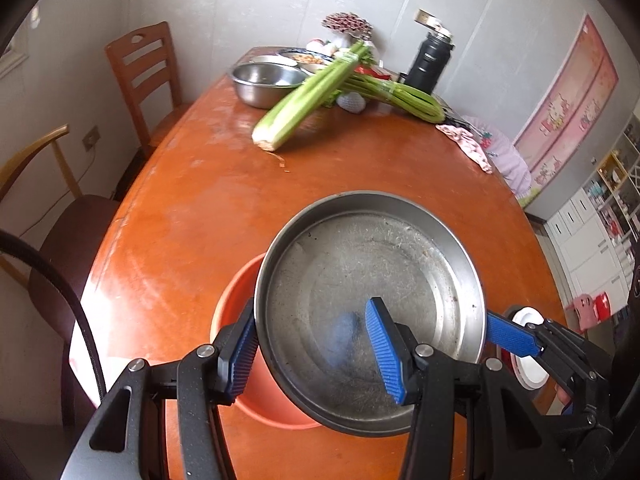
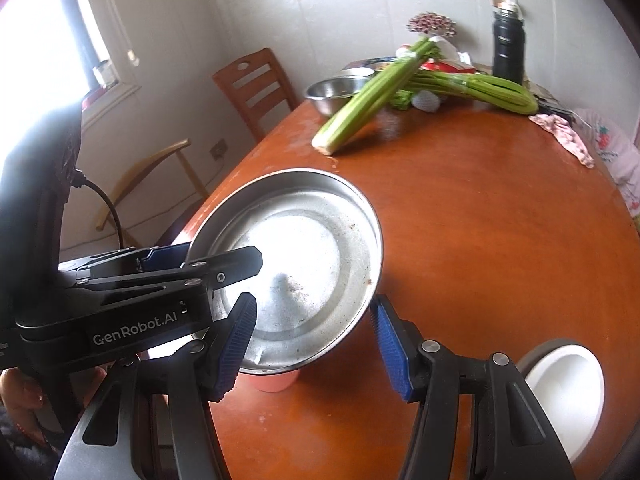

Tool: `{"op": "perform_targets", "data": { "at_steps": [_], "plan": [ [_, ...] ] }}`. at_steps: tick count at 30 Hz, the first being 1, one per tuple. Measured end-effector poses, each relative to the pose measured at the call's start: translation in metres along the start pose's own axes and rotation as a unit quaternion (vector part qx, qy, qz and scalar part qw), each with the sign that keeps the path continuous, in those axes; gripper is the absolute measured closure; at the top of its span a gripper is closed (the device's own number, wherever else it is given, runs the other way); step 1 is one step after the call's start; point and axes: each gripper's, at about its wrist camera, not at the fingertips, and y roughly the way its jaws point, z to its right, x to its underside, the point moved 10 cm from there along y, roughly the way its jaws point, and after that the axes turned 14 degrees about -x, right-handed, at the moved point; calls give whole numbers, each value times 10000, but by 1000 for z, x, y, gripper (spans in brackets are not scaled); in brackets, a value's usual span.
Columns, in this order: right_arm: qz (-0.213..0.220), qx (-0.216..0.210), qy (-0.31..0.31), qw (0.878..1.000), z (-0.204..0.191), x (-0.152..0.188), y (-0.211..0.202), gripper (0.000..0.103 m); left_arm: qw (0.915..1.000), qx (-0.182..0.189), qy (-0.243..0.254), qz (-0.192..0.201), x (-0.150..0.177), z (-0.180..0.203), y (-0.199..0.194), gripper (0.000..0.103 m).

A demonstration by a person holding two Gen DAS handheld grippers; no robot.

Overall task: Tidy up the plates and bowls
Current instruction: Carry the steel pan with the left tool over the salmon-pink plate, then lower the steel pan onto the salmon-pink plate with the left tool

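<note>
A scratched steel plate (image 1: 372,280) (image 2: 304,248) hangs tilted over an orange bowl (image 1: 236,312) on the wooden table (image 1: 360,168). Only a small part of that orange bowl (image 2: 276,382) shows under the plate in the right wrist view. My left gripper (image 1: 312,308) straddles the plate's left rim, one pad against the outer wall and the other finger inside. My right gripper (image 2: 314,300) straddles the opposite rim the same way. One of its blue fingers (image 1: 512,336) lies against the plate's outer wall. The left gripper (image 2: 224,254) also shows from the side, clamped over the rim.
A white bowl (image 2: 568,392) (image 1: 528,360) sits at the near right table edge. Far back lie celery bunches (image 1: 312,92), a steel bowl (image 1: 264,84), a black flask (image 1: 430,64) and a pink cloth (image 1: 468,144). Two chairs stand left of the table.
</note>
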Motion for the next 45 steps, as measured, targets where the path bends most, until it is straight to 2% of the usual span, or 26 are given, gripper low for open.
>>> {"op": "perform_targets", "data": {
  "at_steps": [13,28,45],
  "plan": [
    [-314,-256,-296,9987,-22,-1,39,42,9990,-199,-390,-113,7,-42,12,51],
    [-455,-274,-368,9979,-25,7,51,42,9981,-131,-574,-184,20,-52,23,51],
    [-656,-102,-407,9970,-15,23,72,42,9983,-172,-460,-308,29,-50,45,51]
  ]
}}
